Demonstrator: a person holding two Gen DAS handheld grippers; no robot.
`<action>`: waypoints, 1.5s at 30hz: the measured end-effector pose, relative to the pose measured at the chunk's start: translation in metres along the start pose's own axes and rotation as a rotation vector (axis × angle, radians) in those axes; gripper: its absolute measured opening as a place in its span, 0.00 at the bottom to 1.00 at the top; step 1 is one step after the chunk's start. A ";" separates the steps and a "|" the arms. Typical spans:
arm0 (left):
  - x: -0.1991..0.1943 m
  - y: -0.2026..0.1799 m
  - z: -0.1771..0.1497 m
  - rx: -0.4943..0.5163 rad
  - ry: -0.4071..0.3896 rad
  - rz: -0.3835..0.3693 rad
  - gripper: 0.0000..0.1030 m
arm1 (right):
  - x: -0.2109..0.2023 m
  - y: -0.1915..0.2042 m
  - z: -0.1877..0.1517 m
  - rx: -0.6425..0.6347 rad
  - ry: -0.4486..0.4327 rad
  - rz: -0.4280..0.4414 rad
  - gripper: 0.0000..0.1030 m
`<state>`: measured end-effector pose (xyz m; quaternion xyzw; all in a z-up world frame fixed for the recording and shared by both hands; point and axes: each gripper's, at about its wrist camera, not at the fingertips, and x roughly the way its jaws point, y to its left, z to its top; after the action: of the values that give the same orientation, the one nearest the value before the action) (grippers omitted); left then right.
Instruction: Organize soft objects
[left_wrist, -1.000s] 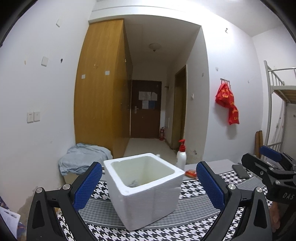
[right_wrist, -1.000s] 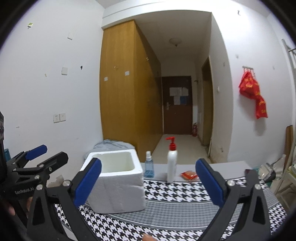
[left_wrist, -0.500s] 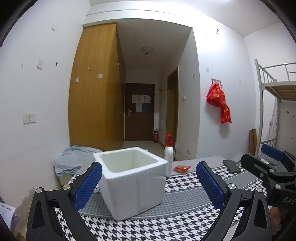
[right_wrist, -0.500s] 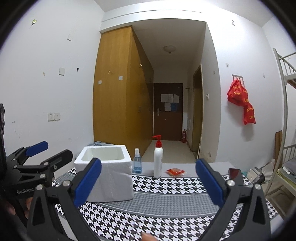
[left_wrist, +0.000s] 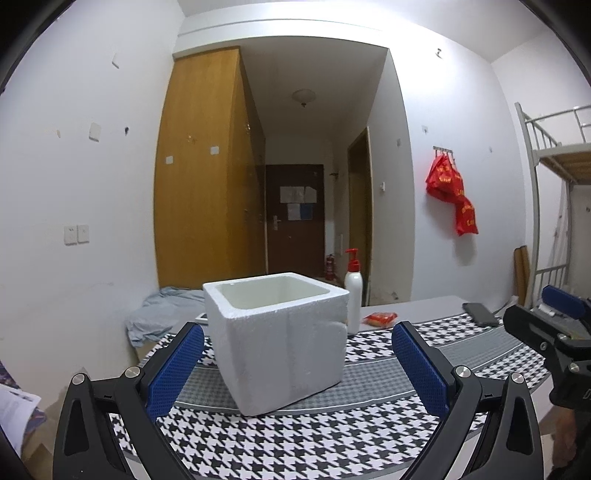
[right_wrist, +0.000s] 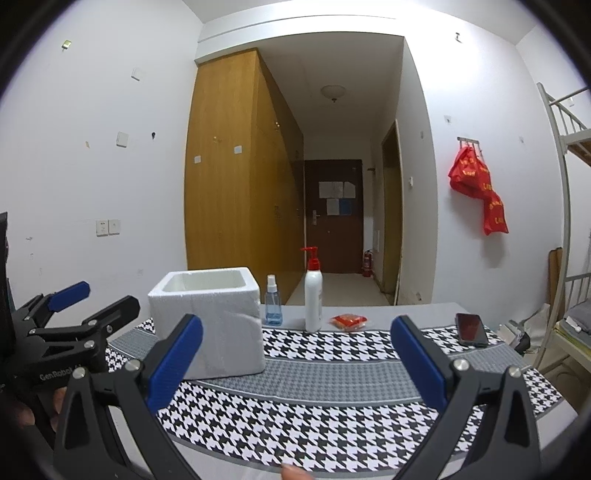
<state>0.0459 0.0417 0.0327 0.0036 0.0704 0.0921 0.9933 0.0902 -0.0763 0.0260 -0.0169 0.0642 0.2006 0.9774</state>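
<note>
A white foam box (left_wrist: 279, 339) stands open-topped on the houndstooth cloth (left_wrist: 332, 443); its inside is hidden from here. It also shows in the right wrist view (right_wrist: 210, 321), left of centre. My left gripper (left_wrist: 295, 365) is open and empty, level with the box and just in front of it. My right gripper (right_wrist: 295, 358) is open and empty, to the right of the box. A small red packet (right_wrist: 348, 320) lies behind. No soft object shows on the cloth.
A white pump bottle (right_wrist: 313, 295) and a small blue spray bottle (right_wrist: 273, 307) stand behind the box. A dark phone (right_wrist: 471, 328) lies at the right. A pale blue cloth heap (left_wrist: 162, 314) lies beyond the table's left end. A bunk bed frame (left_wrist: 546, 206) stands right.
Both grippers have drawn back and tilted up from the box, so its inside no longer shows. Both stay open and empty.
</note>
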 end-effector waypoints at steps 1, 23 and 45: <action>-0.001 0.000 -0.002 0.000 -0.003 0.001 0.99 | -0.001 0.000 -0.002 0.001 0.000 -0.002 1.00; -0.033 0.001 -0.041 -0.012 0.008 0.002 0.99 | -0.028 0.003 -0.039 -0.002 0.007 -0.037 1.00; -0.077 -0.007 -0.041 0.001 -0.049 -0.008 0.99 | -0.064 0.011 -0.037 -0.035 -0.047 -0.029 1.00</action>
<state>-0.0336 0.0207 0.0028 0.0060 0.0463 0.0880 0.9950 0.0230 -0.0933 -0.0020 -0.0301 0.0372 0.1877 0.9811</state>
